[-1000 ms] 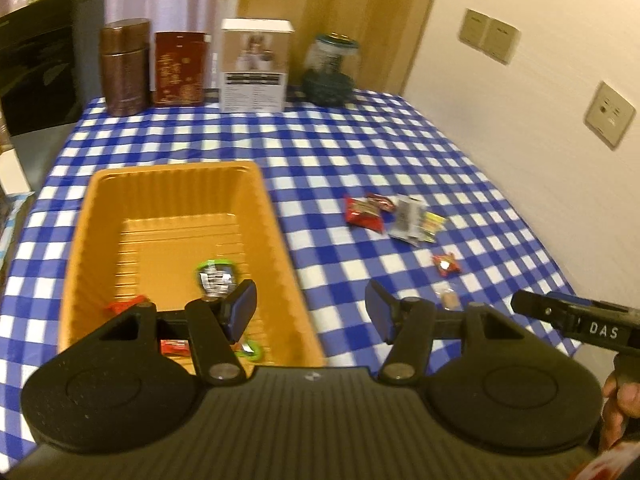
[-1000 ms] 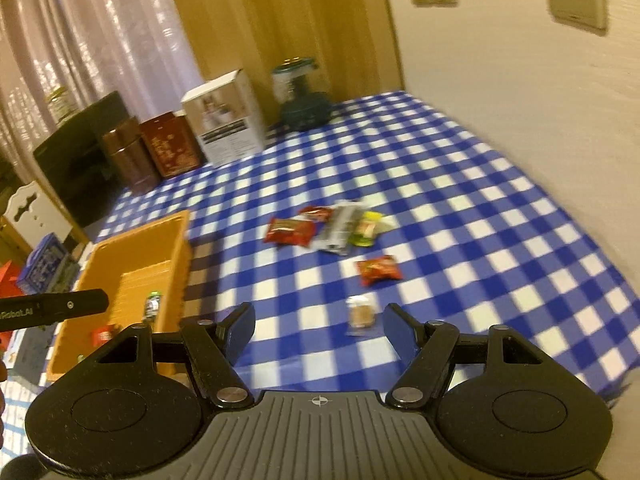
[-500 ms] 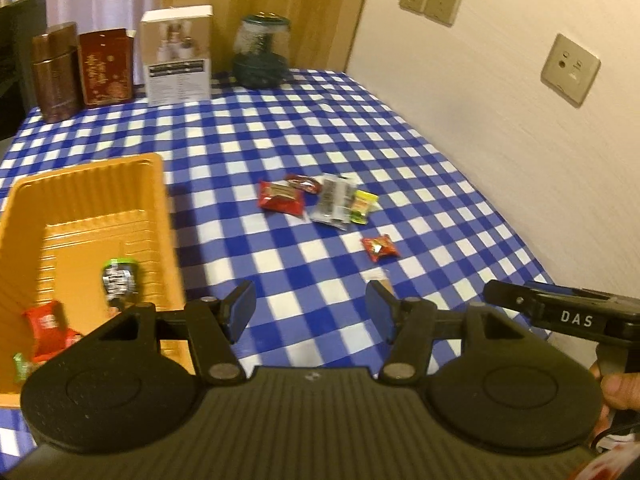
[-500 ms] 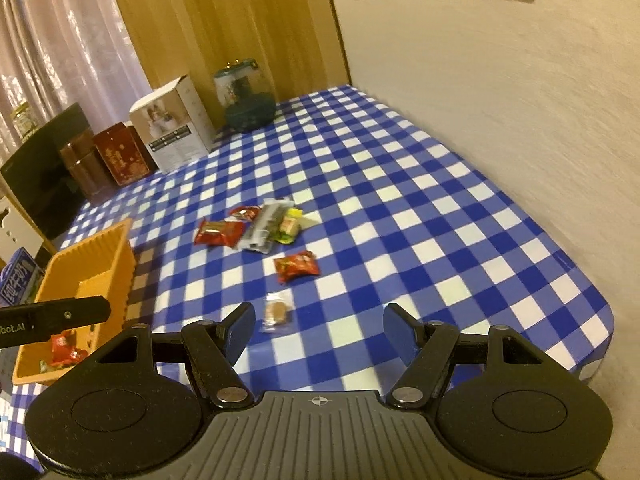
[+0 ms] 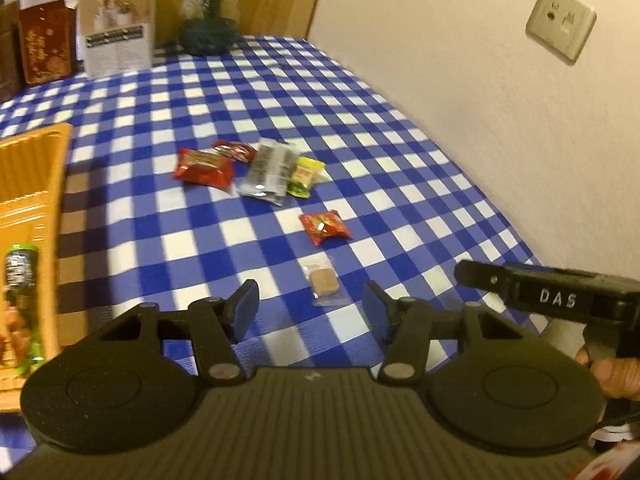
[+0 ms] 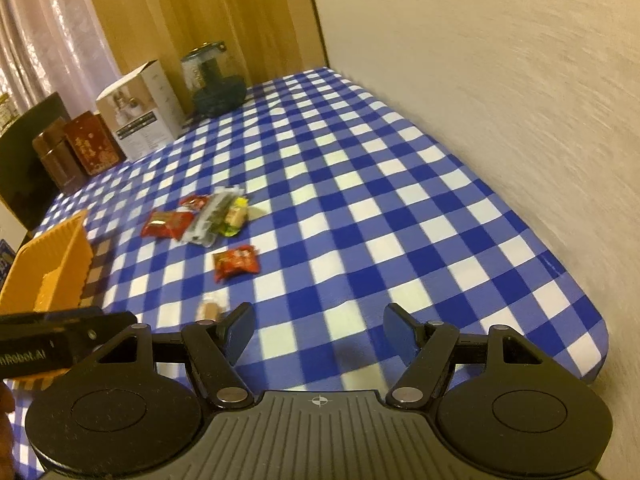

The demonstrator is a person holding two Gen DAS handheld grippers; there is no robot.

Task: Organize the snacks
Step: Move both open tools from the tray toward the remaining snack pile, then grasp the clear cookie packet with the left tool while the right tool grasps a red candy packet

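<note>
Loose snacks lie on the blue checked cloth: a red packet (image 5: 204, 166), a grey packet (image 5: 268, 172), a yellow-green one (image 5: 304, 172), a small red packet (image 5: 325, 226) and a clear biscuit packet (image 5: 324, 282). My left gripper (image 5: 310, 304) hovers just short of the biscuit packet, which shows in the gap ahead of the fingertips. Its jaws are closing and the pads touch nothing. The orange tray (image 5: 36, 168) at the left holds a green packet (image 5: 20, 268). My right gripper (image 6: 318, 322) stands open and empty, to the right of the biscuit packet (image 6: 209, 310) and the small red packet (image 6: 236, 262).
A white box (image 5: 118, 20), a green jar (image 5: 210, 12) and a red tin (image 5: 48, 42) line the table's far end. The wall (image 5: 480, 80) runs close along the right edge. A hand (image 5: 616, 372) holds the right tool at the lower right.
Both grippers have swung right and sunk, away from the orange tray and over the loose snacks. The left fingers stand closer together than before. The right jaws kept their width.
</note>
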